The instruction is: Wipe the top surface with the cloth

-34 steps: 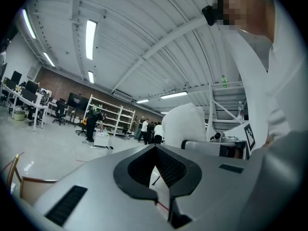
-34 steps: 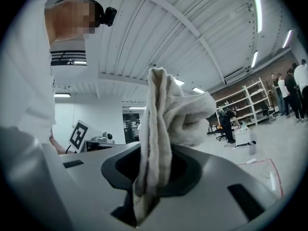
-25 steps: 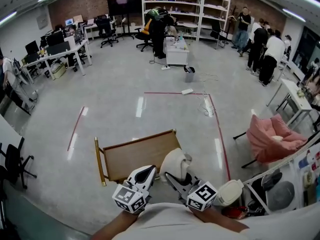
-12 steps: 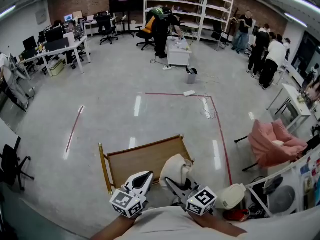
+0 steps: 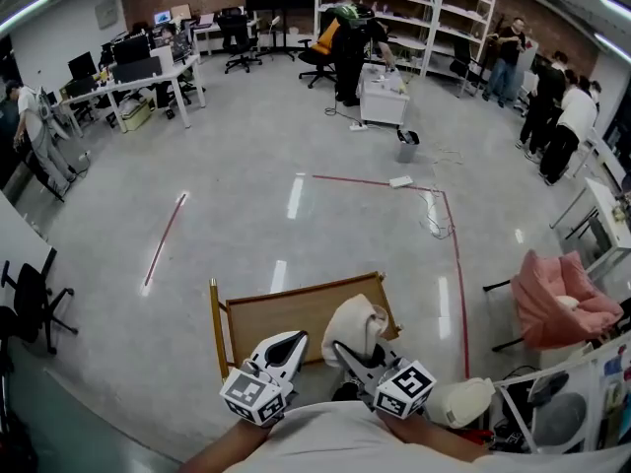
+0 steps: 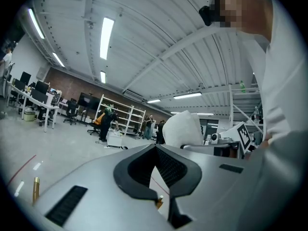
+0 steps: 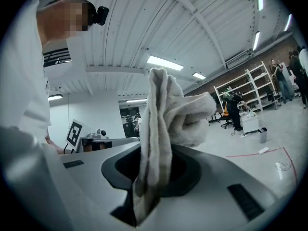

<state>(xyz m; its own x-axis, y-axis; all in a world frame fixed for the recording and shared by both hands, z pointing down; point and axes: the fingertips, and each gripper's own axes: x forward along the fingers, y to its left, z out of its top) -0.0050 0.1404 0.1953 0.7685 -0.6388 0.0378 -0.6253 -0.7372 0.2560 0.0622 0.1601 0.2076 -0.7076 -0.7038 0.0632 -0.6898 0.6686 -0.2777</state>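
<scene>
The right claw (image 7: 155, 170) pinches the cloth (image 7: 166, 114). It looks soft, light and floppy, so hold a thick fold. The left claw (image 6: 155, 150) is closed and empty. Both are by the tabletop's (image 5: 281, 313) near edge.

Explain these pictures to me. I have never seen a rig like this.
No robot here: a person holds a two-jaw tool in each hand. The head view comes from a camera on the person's head, looking down; the two gripper views come from cameras riding on those tools. The right hand-held gripper is shut on a pale cloth, which bunches up above its jaws. The left hand-held gripper is shut and holds nothing. Before them stands a small wooden table; I see nothing lying on its top.
</scene>
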